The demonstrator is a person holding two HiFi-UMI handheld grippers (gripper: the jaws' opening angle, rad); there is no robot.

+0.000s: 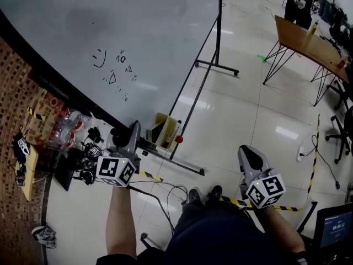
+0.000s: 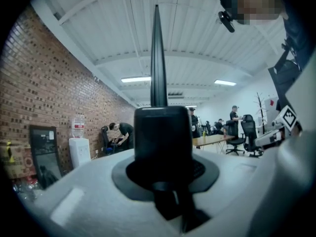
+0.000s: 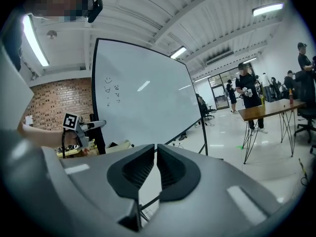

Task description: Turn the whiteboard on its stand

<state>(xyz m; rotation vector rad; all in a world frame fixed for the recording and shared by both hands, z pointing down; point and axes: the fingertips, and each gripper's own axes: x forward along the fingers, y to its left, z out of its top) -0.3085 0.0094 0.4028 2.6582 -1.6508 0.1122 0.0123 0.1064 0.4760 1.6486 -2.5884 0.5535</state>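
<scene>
The whiteboard fills the upper left of the head view, with a few small black marks on its white face. It hangs in a black stand with floor feet. My left gripper is shut on the board's black frame near its lower edge. In the left gripper view that frame rises edge-on from between the jaws of the left gripper. The right gripper view shows the whiteboard and the left gripper at its left edge. My right gripper is shut and empty, well right of the board.
A yellow box and a red knob sit by the stand's lower bar. Bottled water and cables lie at the brick wall. A wooden table stands far right, a screen near right. Striped tape crosses the floor.
</scene>
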